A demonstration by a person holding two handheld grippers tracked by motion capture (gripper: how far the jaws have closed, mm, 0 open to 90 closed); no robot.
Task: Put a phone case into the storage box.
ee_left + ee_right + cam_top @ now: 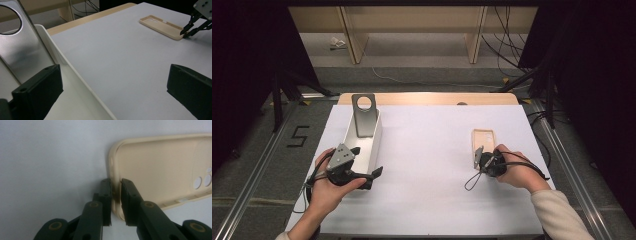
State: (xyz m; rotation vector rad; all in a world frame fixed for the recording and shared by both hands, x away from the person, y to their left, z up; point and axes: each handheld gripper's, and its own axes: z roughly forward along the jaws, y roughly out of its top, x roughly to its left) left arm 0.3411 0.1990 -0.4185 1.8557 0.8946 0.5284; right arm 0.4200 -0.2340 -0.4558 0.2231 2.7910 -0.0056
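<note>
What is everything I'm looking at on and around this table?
Phone case: one, beige, right side of the sheet, its near rim between the right gripper's jaws.
Metal stand: one, grey with a round hole, in the tray.
Tray: one, white, left side.
Sheet: one, white, covering the table.
Table: one, light wood.
Left gripper: one, black, open, at the tray's near end.
Right gripper: one, black, pinching the case's rim.

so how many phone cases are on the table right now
1. The beige phone case lies open side up on the white sheet at the table's right, its near edge pinched in the right claw. Another could be hidden inside the white tray at left.
</note>
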